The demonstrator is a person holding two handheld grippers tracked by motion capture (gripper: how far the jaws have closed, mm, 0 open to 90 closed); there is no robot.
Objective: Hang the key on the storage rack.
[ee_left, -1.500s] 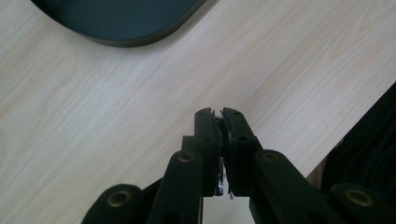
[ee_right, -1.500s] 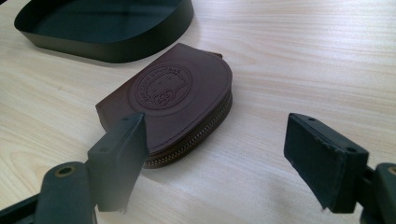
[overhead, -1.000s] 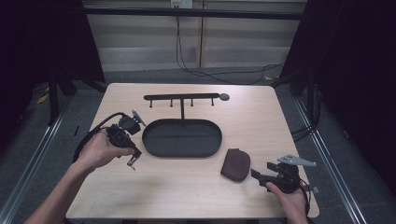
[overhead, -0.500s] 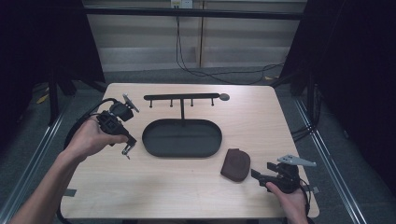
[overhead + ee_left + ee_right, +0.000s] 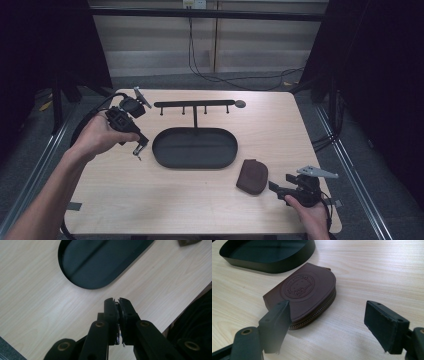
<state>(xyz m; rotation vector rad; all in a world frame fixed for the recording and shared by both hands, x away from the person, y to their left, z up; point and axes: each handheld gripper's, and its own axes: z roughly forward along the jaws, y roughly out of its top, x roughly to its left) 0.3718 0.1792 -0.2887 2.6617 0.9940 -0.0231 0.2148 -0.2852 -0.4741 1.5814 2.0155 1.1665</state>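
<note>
Pinching with the left gripper, jaws closed nearly all the way onto a small metal piece (a key, by the look of it, though too thin and too hidden between the pads to be sure). Holding that piece clear of the table, just off the left end of the black oval tray, and letting it dangle below the jaw tips. Gripping so tightly probably because so thin a thing would slip out of any looser hold. Keeping the gripper tilted downward, likely so that the piece is hanging free and ready to be hooked or dropped. Hovering near the left end of the hook rack rising from the tray's far side, which is suggesting a peg as the destination, though the tray itself is also possible.

Resting the right gripper low at the table's near right corner, jaws spread wide and grasping nothing. Pointing it at the brown zipped pouch, which is lying flat on the wood just beside the tray's near right end and not touching it. Placing one jaw close against the pouch's rounded, zippered edge and leaving the other well out over bare wood. Opening that wide presumably to be taking in the pouch's full breadth, since a narrower spread would be catching only a corner.
</note>
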